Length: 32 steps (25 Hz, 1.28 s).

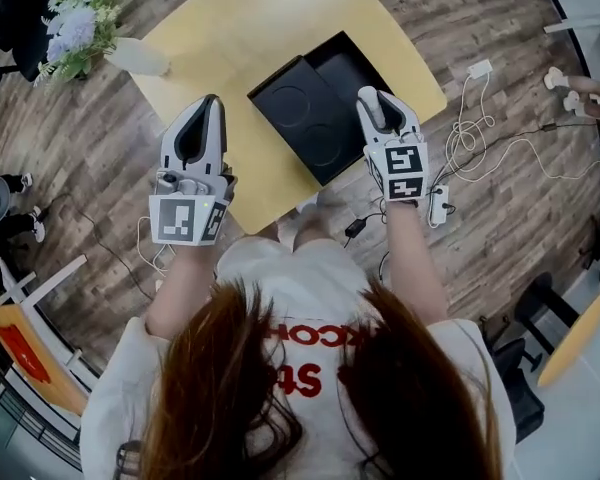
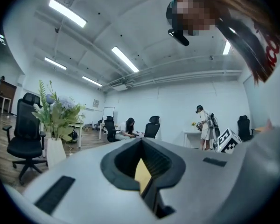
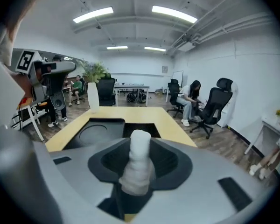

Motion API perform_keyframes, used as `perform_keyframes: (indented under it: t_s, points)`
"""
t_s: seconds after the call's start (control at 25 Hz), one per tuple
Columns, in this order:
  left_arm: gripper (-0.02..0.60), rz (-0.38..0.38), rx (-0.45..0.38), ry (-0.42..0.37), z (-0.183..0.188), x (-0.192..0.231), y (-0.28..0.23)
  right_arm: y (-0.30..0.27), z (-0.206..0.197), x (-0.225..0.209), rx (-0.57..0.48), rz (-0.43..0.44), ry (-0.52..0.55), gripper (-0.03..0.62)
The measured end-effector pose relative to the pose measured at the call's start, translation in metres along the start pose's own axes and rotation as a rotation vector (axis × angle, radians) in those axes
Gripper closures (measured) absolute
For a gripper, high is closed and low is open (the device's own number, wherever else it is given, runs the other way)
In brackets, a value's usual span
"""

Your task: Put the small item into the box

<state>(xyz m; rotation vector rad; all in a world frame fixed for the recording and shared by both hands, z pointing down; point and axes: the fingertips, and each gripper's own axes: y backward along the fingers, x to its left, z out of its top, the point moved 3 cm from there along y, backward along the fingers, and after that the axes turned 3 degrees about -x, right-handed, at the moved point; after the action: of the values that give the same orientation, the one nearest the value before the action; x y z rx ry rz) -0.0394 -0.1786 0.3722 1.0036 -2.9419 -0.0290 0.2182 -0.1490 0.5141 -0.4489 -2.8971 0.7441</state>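
A black box (image 1: 315, 103) lies open on the yellow table (image 1: 250, 23), with round recesses in its nearer part and a deep compartment behind. My right gripper (image 1: 377, 101) hovers over the box's right edge, shut on a small white wrapped item (image 1: 372, 111). In the right gripper view the item (image 3: 140, 150) stands upright between the jaws, with the box (image 3: 100, 130) just ahead and below. My left gripper (image 1: 210, 106) hangs over the table left of the box. Its jaws meet at the tip with nothing in them, and only yellow table shows through the gap (image 2: 147, 181).
A white vase of flowers (image 1: 130, 56) stands at the table's far left corner. White cables and a power strip (image 1: 439, 205) lie on the wooden floor to the right. Office chairs (image 3: 214, 107) and several people are farther off in the room.
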Motion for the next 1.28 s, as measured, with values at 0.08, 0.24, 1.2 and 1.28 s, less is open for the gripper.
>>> perform_keyframes:
  t_s: [0.08,0.24,1.2,1.28]
  points:
    - [0.584,0.02,0.019,-0.001,-0.005,0.002,0.005,-0.013,-0.017,-0.003,0.062,0.005,0.007,0.452]
    - [0.584,0.055,0.04,-0.007,-0.01,0.008,0.015,-0.022,-0.034,-0.002,0.136,-0.003,0.023,0.424]
    - [0.584,0.073,-0.155,-0.059,0.061,0.029,0.022,0.102,0.156,0.013,-0.498,-0.061,-0.089,0.589]
    - [0.584,0.074,-0.162,-0.059,0.063,0.03,0.024,0.107,0.161,0.017,-0.514,-0.055,-0.093,0.589]
